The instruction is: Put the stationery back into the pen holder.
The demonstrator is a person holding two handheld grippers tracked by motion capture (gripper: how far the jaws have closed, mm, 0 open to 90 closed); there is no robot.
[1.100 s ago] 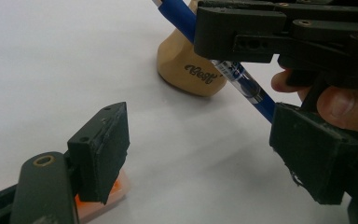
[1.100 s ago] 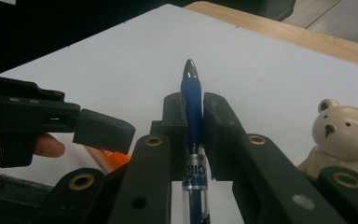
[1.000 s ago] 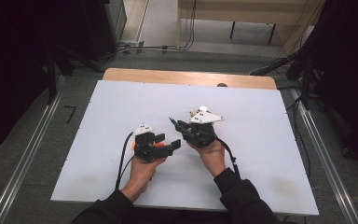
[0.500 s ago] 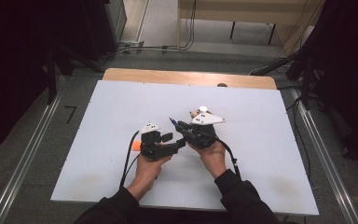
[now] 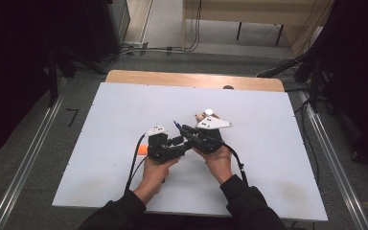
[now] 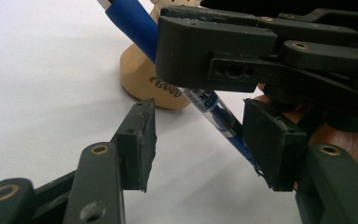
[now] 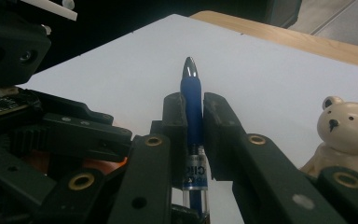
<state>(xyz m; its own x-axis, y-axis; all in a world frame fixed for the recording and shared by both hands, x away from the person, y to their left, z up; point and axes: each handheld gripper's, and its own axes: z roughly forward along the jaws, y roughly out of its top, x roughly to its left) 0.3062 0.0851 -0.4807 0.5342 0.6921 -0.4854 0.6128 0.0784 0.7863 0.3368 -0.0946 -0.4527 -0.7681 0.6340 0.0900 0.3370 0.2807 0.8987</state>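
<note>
Left gripper view — left gripper nearer now, jaws narrowing around pen — right gripper's clamp unchanged.

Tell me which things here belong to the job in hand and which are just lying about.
In the job:
- blue pen, clamped in the right hand-held gripper
- left hand-held gripper, its jaws just closing around the pen's lower end, pads not yet touching

Lying about:
- small bear figurine on the white table

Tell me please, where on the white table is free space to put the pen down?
The white table is bare left of the left gripper, right of the right gripper, and toward the wooden far edge. Crowded: the middle, around the pen and bear figurine.
</note>
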